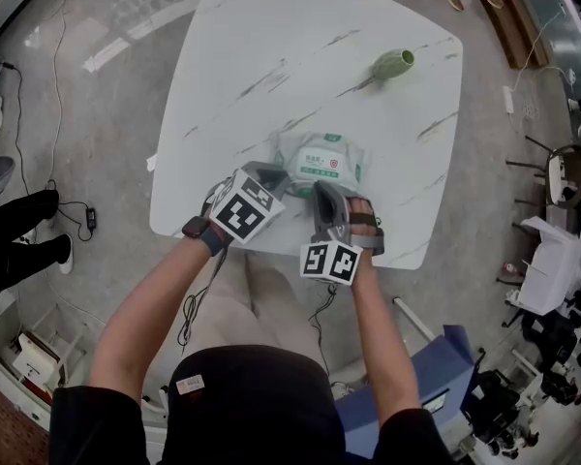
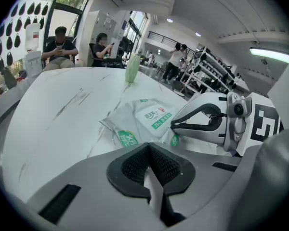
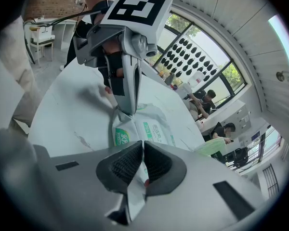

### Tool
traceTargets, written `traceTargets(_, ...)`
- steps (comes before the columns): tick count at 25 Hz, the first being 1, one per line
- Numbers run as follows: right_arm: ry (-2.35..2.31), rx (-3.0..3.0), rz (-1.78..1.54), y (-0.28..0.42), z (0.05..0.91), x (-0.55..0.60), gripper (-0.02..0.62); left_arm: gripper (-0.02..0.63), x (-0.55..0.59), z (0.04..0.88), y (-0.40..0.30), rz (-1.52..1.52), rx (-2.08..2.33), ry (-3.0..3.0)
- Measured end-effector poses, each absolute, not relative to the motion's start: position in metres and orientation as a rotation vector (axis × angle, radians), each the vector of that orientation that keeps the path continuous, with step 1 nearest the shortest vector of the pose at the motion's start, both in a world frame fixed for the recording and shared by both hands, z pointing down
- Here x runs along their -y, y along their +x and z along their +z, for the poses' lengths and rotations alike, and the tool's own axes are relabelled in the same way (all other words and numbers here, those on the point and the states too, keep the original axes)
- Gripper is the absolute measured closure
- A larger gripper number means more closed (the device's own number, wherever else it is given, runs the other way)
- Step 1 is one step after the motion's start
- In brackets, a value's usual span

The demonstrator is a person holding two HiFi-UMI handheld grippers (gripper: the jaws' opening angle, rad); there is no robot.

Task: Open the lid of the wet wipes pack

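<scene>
The right gripper [image 3: 140,166] has its jaws pressed together on a thin white strip with a red speck on it. I judge this to be the edge of the lid [image 2: 156,117], though the pads hide most of it. The left gripper [image 2: 149,170] is clamped too, and the right gripper view shows its tip pinching the near corner of the pack of wipes [image 3: 151,129], where the film puckers up toward it. The pack lies flat just ahead of both sets of tips, between them, at the near edge of the table [image 1: 271,56]. A green vase [image 1: 393,63] stands well beyond either tip.

The pack looks like a soft, light pouch with slick, crinkly film, so it would probably slide or lift off the table if the lid were pulled with nothing holding it down. The corner seam seems a sound place to anchor it. The lid looks like a thin, flexible stick-on flap, best taken by its free edge alone, without the film beneath. It is not fragile, but so thin a flap may slip out of the pads.
</scene>
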State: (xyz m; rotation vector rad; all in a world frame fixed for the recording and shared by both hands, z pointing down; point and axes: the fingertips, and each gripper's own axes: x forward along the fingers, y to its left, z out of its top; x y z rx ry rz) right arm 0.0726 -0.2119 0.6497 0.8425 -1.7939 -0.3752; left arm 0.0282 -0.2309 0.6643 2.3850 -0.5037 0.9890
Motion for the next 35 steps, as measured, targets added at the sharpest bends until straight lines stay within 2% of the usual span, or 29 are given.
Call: traceTargets(35,0.863,1.808,-0.416,0.071,0.629,0.218,0.580,0.590,0.230,0.664,0.029,1.021,0.489,2.372)
